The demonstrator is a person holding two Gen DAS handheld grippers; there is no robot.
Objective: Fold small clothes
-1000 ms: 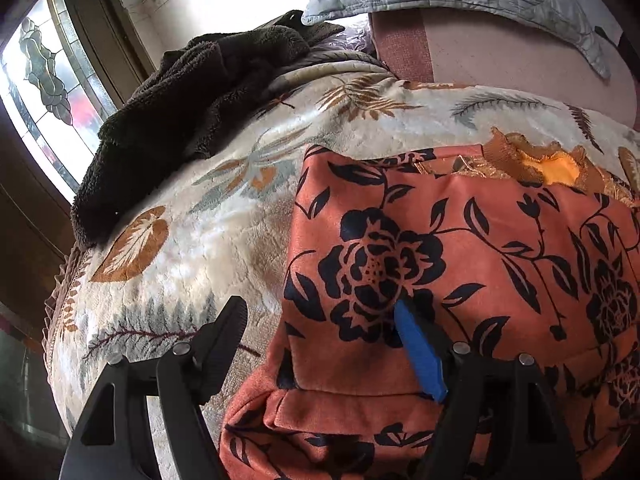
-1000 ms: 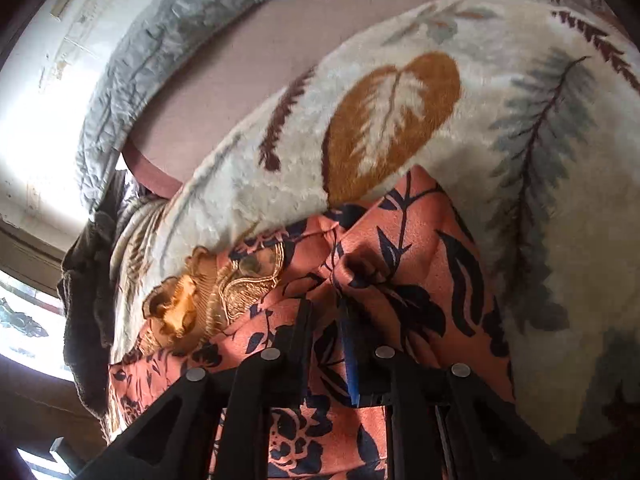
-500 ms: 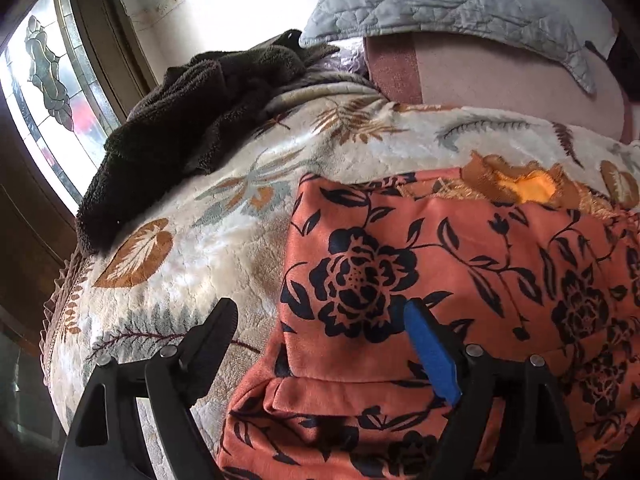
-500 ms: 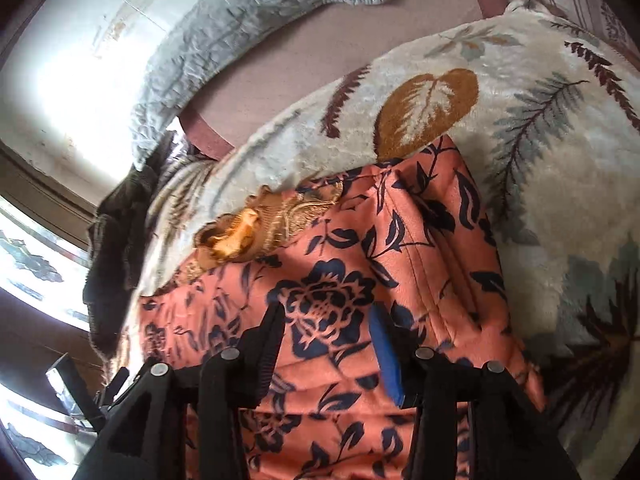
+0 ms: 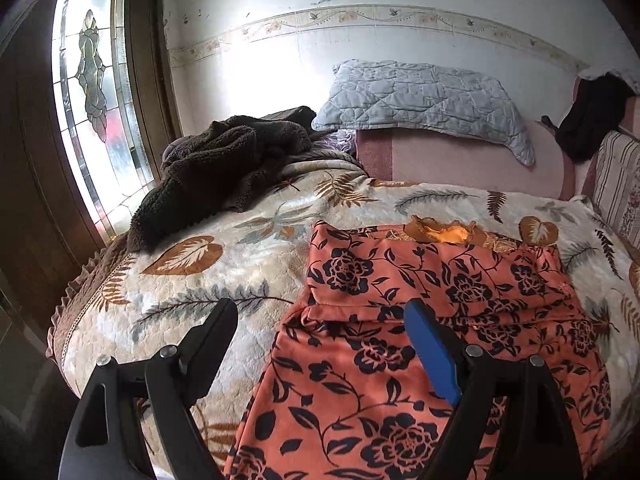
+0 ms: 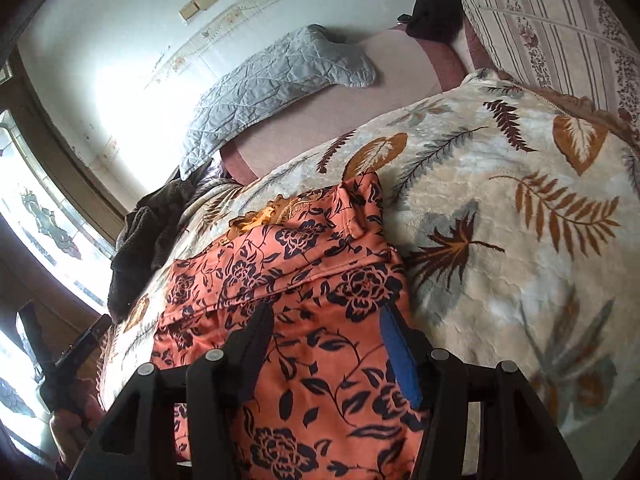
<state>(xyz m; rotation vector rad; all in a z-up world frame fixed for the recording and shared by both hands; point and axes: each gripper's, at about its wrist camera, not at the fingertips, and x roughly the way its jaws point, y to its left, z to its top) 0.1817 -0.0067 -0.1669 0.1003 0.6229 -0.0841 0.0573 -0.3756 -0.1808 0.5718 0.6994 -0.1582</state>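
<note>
Blanket [image 5: 248, 256] first, cream plush with brown and grey leaf print, covering the whole bed and serving as the landmark for everything else. Spread flat on the blanket, toward its near half: orange floral garment [image 5: 420, 320], black rose-and-vine print, top part doubled over so a folded edge runs across the middle. Poking out from under the garment's far edge, still on the blanket: a bit of yellow-gold embroidered fabric [image 5: 444, 232], can't tell what it belongs to. Heaped on the blanket's far left corner, by the stained-glass window [image 5: 92, 92]: dark brown fleece [image 5: 224, 164], all crumpled. Past the blanket's far edge: pink headboard-ish backrest [image 5: 460, 156] with a grey quilted pillow [image 5: 420, 100] lying over its top. Off the blanket's far right corner: striped cushion [image 6: 560, 32] and something black [image 5: 592, 116] draped above it.

Hovering over the blanket's near edge: left gripper [image 5: 320, 316], jaws spread wide, nothing between them, black finger above bare blanket and blue-padded finger above the garment's left part. Looks clear of the cloth, no pinch anywhere. Right gripper [image 6: 326, 320] also over the near side of the blanket, above the garment's right part, jaws parted and holding nothing, fabric lying flat below. Also visible at the lower left of the right wrist view: the left gripper's dark body in a hand [image 6: 76, 420].
</note>
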